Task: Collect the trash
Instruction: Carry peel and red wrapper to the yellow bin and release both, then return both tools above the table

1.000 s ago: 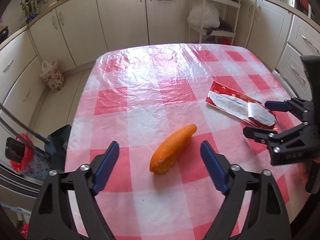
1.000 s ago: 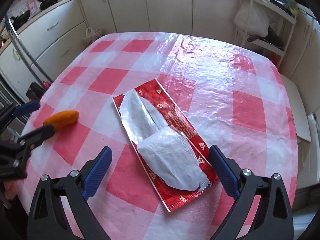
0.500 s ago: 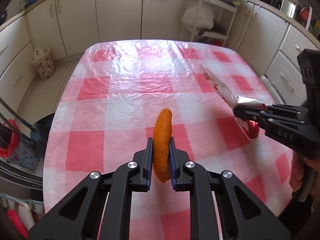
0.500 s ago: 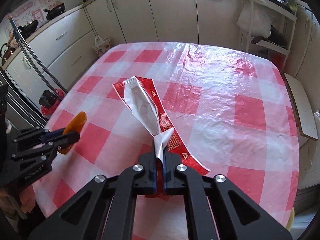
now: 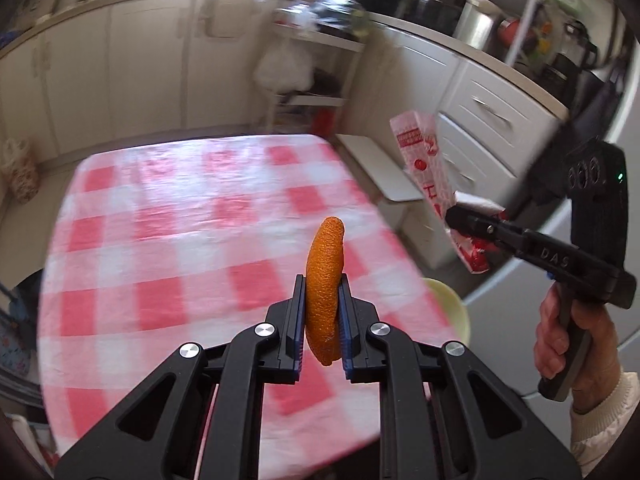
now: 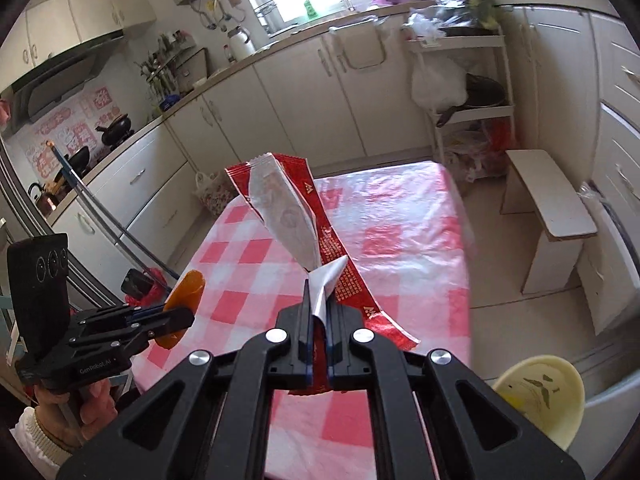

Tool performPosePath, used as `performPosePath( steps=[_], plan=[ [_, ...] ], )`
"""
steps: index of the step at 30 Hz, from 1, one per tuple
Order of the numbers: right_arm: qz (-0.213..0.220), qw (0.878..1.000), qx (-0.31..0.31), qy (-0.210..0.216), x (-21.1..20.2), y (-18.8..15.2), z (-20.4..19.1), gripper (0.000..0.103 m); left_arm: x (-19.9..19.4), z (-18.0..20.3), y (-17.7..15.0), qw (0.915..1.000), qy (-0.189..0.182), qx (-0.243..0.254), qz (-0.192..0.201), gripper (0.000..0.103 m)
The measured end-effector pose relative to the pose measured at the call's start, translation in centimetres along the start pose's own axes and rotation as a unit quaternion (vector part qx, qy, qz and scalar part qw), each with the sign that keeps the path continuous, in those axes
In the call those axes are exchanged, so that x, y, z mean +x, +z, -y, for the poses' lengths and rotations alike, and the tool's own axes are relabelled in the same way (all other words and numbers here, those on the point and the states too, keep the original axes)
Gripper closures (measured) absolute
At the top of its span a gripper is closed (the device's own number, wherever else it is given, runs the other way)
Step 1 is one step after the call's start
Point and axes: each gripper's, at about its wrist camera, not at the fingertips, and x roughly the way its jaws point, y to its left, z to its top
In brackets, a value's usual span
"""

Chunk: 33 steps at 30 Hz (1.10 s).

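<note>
1. Aloft above the checked table (image 5: 168,216), the left gripper (image 5: 322,320) clamps an orange peel (image 5: 325,276).
2. Beyond the table's right edge, the right gripper (image 6: 318,332) pinches a red wrapper (image 6: 280,204).
3. Motion blur smears the cabinets (image 5: 100,68).

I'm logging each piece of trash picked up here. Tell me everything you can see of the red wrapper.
The red wrapper is a long, flat, torn-open packet: glossy red outside with small printed text and logos, silvery foil lining exposed where it is peeled back. It is crumpled at its lower end, where the right gripper is shut on it. It hangs clear above the checked tablecloth, slanting up and away from the jaws. Nothing else touches it.
</note>
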Motion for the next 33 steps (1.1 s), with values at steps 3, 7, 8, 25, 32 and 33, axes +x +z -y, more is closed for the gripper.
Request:
performPosePath(
  steps=[3, 7, 8, 25, 32, 33],
  plan=[
    [-0.001, 0.998, 0.054, -0.018, -1.9, -3.0, 4.5, 0.098, 2.1, 5.0, 0.3, 0.9971, -0.053, 0.045, -0.033, 0.089],
    [-0.015, 0.989, 0.143, -0.041, -2.2, -7.8, 11.3, 0.098, 6.2, 11.1, 0.6, 0.9859, -0.095, 0.114, -0.079, 0.089],
    [-0.02, 0.986, 0.158, -0.047, -2.0, -8.8, 12.6, 0.098, 7.3, 12.2, 0.7, 0.9826, -0.101, 0.127, -0.091, 0.089],
    [-0.074, 0.931, 0.333, -0.126, 3.1, -19.0, 26.0, 0.047, 26.9, 23.5, -2.9, 0.9211, -0.113, 0.233, -0.29, 0.054],
    [-0.051, 0.937, 0.32, -0.13, -0.2, -17.9, 24.0, 0.037, 20.6, 21.0, -1.1, 0.9565, -0.069, 0.202, -0.199, 0.033],
    [-0.046, 0.939, 0.316, -0.13, -0.8, -17.4, 23.4, 0.034, 19.0, 20.2, -0.7, 0.963, -0.057, 0.193, -0.179, 0.03]
  ],
)
